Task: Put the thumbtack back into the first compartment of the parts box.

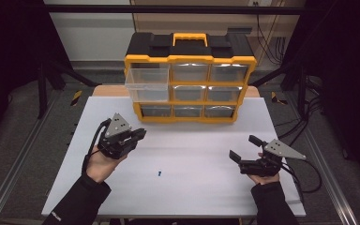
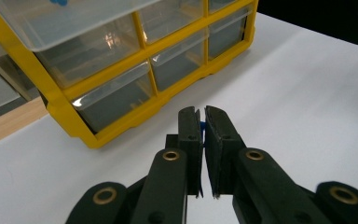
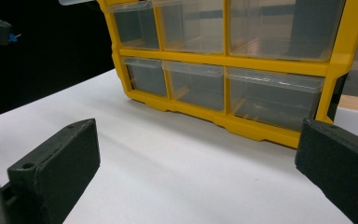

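A yellow and black drawer organizer (image 1: 190,58) stands at the back of the white table (image 1: 192,187). Its top-left clear drawer (image 1: 146,79) is pulled out. My left gripper (image 1: 139,135) hovers in front of the organizer's lower left corner, shut on a small blue part (image 2: 202,126) that peeks out between the jaws. A second small blue part (image 1: 160,174) lies on the table toward the front. My right gripper (image 1: 243,147) sits low at the right, open, with nothing between its jaws, facing the organizer (image 3: 242,70).
The organizer's other clear drawers (image 2: 116,98) are pushed in. A bit of blue (image 2: 58,2) shows inside the pulled-out drawer (image 2: 65,21). A wooden strip (image 1: 108,90) lies behind the table, and black frame bars (image 1: 42,79) stand at both sides.
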`<control>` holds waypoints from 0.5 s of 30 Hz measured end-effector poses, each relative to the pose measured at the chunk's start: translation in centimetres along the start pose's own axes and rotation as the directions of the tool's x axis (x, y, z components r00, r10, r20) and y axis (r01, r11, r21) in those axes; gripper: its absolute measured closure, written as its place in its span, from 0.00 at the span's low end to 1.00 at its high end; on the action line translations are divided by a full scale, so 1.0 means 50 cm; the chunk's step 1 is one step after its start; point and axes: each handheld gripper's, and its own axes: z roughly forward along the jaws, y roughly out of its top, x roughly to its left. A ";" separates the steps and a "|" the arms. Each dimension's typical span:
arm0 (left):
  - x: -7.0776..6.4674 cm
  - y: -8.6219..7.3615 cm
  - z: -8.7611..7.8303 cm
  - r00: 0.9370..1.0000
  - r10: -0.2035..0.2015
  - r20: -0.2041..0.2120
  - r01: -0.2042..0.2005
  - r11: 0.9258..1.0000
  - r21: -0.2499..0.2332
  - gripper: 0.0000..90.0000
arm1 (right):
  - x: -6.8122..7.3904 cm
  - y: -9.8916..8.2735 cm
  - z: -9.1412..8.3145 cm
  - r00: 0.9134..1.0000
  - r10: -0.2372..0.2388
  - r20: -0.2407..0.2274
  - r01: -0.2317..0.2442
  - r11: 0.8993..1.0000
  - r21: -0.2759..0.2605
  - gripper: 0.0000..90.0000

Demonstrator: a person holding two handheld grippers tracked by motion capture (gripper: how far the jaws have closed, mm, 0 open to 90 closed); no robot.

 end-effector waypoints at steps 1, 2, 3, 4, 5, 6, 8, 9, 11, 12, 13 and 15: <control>0.001 0.003 -0.002 1.000 0.001 -0.001 -0.001 1.000 -0.003 0.94 | 0.000 0.000 0.000 1.000 0.001 0.000 -0.001 1.000 0.001 0.00; 0.002 0.007 -0.003 1.000 0.002 -0.004 -0.002 1.000 -0.005 0.94 | 0.000 0.000 0.000 1.000 0.000 -0.001 0.000 1.000 -0.001 0.00; 0.003 0.011 -0.005 1.000 -0.001 -0.002 0.001 1.000 -0.007 0.94 | 0.000 0.000 0.000 1.000 0.001 0.000 -0.001 1.000 -0.001 0.00; 0.004 0.014 -0.007 1.000 -0.001 -0.005 0.001 1.000 -0.010 0.94 | 0.000 0.000 0.000 1.000 0.001 0.000 -0.001 1.000 0.002 0.00; 0.005 0.018 -0.009 1.000 -0.001 -0.005 0.000 1.000 -0.014 0.94 | 0.000 0.000 0.000 1.000 0.001 0.001 -0.001 1.000 0.002 0.00; 0.006 0.022 -0.011 1.000 0.002 -0.004 -0.002 1.000 -0.014 0.94 | 0.000 0.000 0.000 1.000 0.000 0.000 0.000 1.000 -0.001 0.00; 0.008 0.030 -0.015 1.000 0.003 -0.006 -0.004 1.000 -0.019 0.94 | -0.001 0.000 0.000 1.000 -0.005 -0.005 0.005 1.000 -0.002 0.00; 0.009 0.034 -0.017 1.000 0.003 -0.004 -0.003 1.000 -0.021 0.94 | 0.000 0.000 0.000 1.000 -0.002 -0.003 0.002 1.000 -0.002 0.00; 0.013 0.042 -0.023 1.000 0.012 -0.006 -0.012 1.000 -0.021 0.94 | 0.000 0.000 0.000 1.000 0.000 0.000 0.000 1.000 -0.001 0.00; 0.014 0.046 -0.024 1.000 0.010 -0.006 -0.010 1.000 -0.026 0.94 | 0.000 0.000 -0.001 1.000 -0.001 0.001 0.001 1.000 0.001 0.00; 0.015 0.050 -0.027 1.000 0.015 -0.009 -0.016 1.000 -0.025 0.94 | 0.000 0.000 -0.001 1.000 -0.002 0.002 0.002 1.000 0.001 0.00; 0.018 0.058 -0.029 1.000 0.023 -0.018 -0.024 0.999 -0.037 0.94 | 0.000 0.000 -0.001 1.000 -0.002 0.001 0.002 1.000 0.001 0.00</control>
